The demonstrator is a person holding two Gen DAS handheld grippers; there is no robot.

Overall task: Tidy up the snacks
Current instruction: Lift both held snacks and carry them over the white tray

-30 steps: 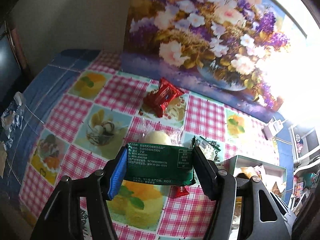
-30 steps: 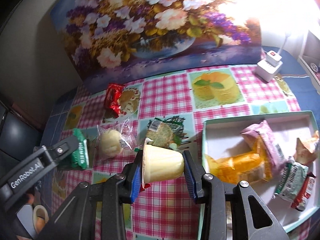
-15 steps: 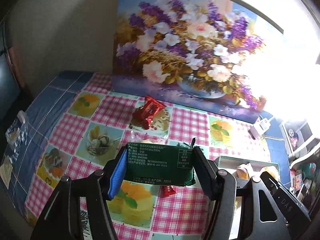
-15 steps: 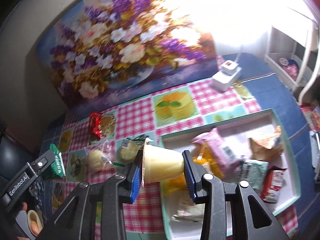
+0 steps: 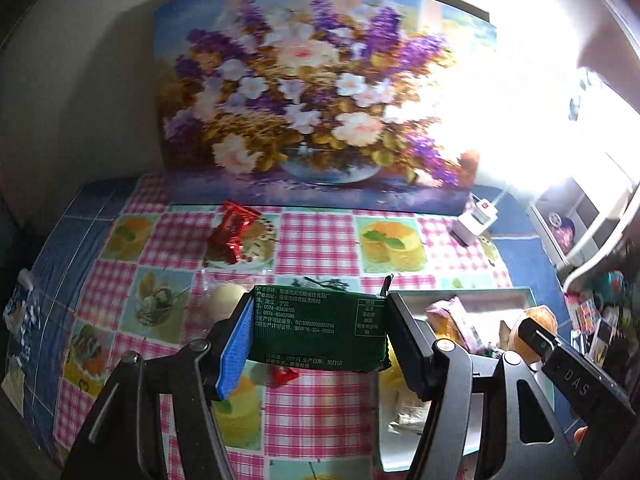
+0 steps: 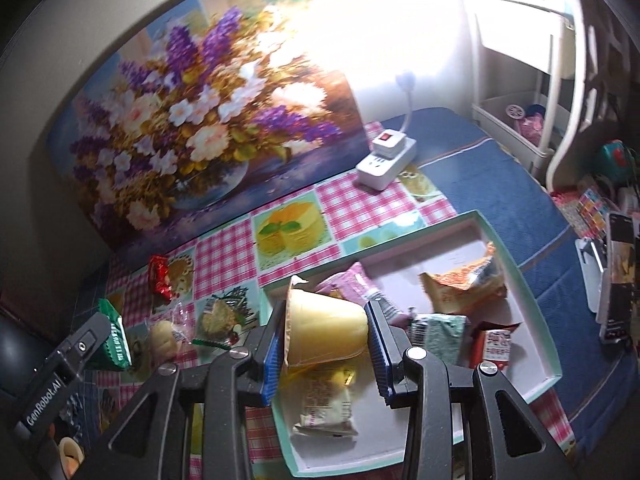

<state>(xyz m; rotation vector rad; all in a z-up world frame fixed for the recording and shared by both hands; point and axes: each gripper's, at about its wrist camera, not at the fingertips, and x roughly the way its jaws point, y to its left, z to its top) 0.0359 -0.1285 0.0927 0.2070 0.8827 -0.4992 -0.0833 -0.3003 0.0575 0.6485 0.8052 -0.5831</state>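
Observation:
My left gripper (image 5: 316,330) is shut on a dark green snack packet (image 5: 318,330), held above the checked tablecloth just left of the box. My right gripper (image 6: 323,334) is shut on a yellow pudding cup (image 6: 324,330) lying on its side, above the white box with the teal rim (image 6: 532,292). Several wrapped snacks lie in that box. On the cloth remain a red wrapped snack (image 5: 232,230), a round bun in clear wrap (image 5: 226,298) and a small red candy (image 5: 285,374). The left gripper with the green packet (image 6: 114,338) also shows at the left of the right wrist view.
A large flower painting (image 5: 312,112) leans against the wall behind the table. A white power strip (image 6: 386,160) sits at the back right. A white shelf unit (image 6: 520,120) and cluttered items stand to the right of the table. Strong glare washes out the upper right.
Both grippers have risen and moved right with their snacks. The right gripper went from beside the box to above it. The left gripper came closer to the box.

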